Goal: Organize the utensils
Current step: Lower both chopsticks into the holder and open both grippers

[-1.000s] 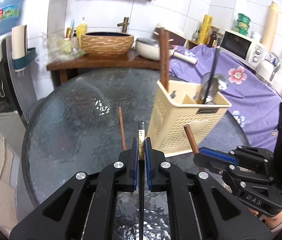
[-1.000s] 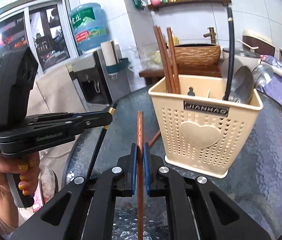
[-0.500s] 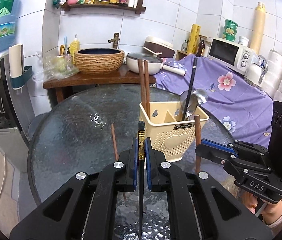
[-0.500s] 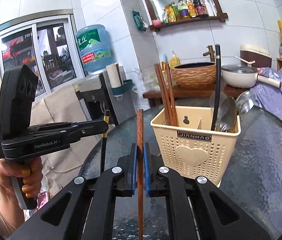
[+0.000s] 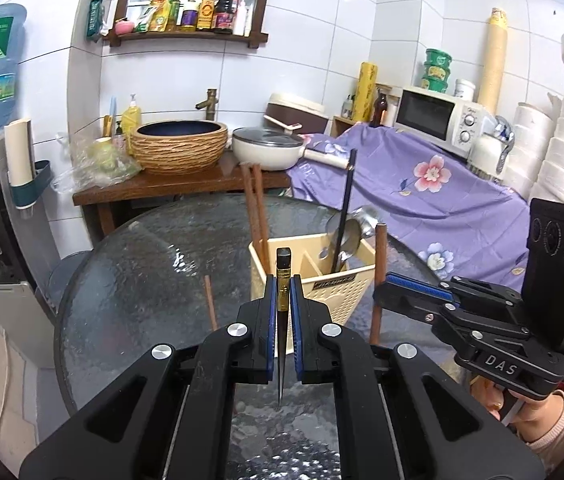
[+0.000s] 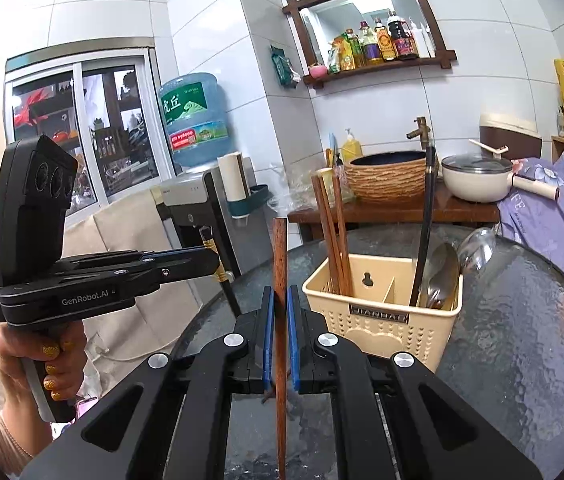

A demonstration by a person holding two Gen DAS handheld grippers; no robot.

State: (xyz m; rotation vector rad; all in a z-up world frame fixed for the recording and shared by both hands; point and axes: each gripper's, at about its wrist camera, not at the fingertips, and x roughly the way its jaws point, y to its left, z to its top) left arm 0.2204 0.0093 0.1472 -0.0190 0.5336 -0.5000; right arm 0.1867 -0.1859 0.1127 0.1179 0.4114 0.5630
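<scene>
The cream utensil caddy (image 5: 314, 280) stands on the round glass table (image 5: 130, 280), at about one o'clock from the left gripper (image 5: 283, 312) and two o'clock from the right gripper (image 6: 281, 332). Its left compartment holds two brown chopsticks (image 5: 256, 208); its right holds a black-handled ladle (image 5: 346, 216) and spoons. The left gripper is clamped tight on a black chopstick with a gold band (image 5: 283, 280), held upright; the right gripper is likewise closed on a brown wooden chopstick (image 6: 280, 264). One more brown chopstick (image 5: 209, 300) lies on the glass at eleven o'clock from the left gripper. To seat both well, I judge each should be carried above the rim, tip down, over the left compartment, then lowered before the pads release, keeping the two grippers from colliding
</scene>
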